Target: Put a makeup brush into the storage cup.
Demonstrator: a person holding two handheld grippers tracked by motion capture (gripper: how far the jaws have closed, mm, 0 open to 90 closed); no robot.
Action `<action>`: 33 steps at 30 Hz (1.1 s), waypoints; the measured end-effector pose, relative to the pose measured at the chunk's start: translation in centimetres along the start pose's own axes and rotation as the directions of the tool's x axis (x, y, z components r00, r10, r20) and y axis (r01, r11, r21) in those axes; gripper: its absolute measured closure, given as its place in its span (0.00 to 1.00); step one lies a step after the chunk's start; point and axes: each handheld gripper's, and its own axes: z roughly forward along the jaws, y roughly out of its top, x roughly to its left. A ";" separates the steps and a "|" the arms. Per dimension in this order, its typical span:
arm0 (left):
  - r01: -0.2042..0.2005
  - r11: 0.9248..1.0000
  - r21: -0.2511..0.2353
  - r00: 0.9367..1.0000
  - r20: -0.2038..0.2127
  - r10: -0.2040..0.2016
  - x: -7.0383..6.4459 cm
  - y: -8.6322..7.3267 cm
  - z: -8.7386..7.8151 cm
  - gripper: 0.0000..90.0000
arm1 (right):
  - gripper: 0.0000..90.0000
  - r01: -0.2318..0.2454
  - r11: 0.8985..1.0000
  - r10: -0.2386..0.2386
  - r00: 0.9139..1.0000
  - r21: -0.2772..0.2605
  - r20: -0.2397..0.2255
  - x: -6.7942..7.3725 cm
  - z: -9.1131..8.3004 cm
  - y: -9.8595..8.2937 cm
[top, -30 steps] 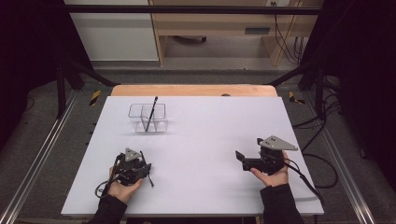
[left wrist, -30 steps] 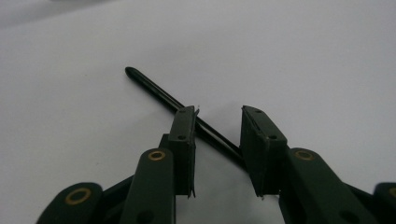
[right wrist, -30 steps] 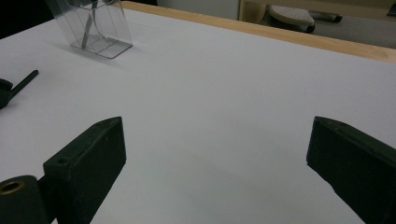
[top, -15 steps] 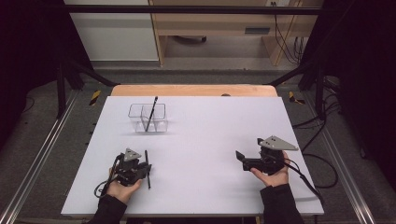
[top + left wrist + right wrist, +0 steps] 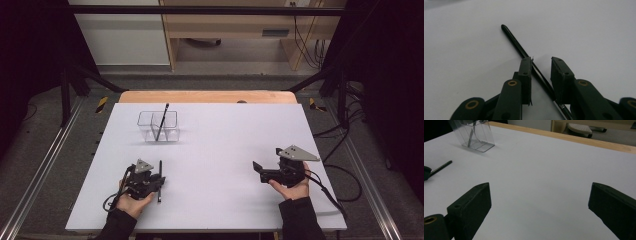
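Left gripper (image 5: 541, 66) fingers parted astride a black pen (image 5: 524, 53) lying on the white table (image 5: 225, 150); clear organizer (image 5: 158, 126) well beyond; right gripper (image 5: 539, 205) fingers wide apart, holding nothing.

A thin black pen-like rod (image 5: 524, 53) with a rounded tip lies flat on the white table (image 5: 225, 150), near its front left edge. It runs diagonally between the left gripper's (image 5: 541, 66) parted jaws, touching the inner face of one; contact with the other cannot be confirmed.
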 end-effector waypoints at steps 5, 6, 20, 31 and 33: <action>-0.012 1.000 0.005 1.000 -0.019 0.012 -0.3 0.0 0.1 0.82 | 0.06 0.000 1.000 0.000 1.000 -0.001 0.000 0.0 0.0 0.0; -0.013 1.000 0.006 1.000 -0.017 0.013 -0.3 0.1 0.1 0.83 | 0.06 0.000 1.000 0.000 1.000 -0.001 -0.001 0.0 0.0 0.0; -0.047 0.999 0.024 0.999 0.026 0.047 -0.5 0.2 0.0 0.92 | 0.06 0.001 1.000 -0.001 1.000 0.000 -0.001 0.0 0.0 0.0; -0.089 0.995 0.036 0.995 0.058 0.087 -0.5 0.2 -0.1 0.92 | 0.06 0.002 1.000 -0.002 1.000 0.001 -0.001 0.0 0.0 0.0; -0.088 0.995 0.037 0.994 0.067 0.086 -0.5 0.3 -0.1 0.92 | 0.06 0.002 1.000 -0.002 1.000 0.001 0.000 0.0 0.0 0.0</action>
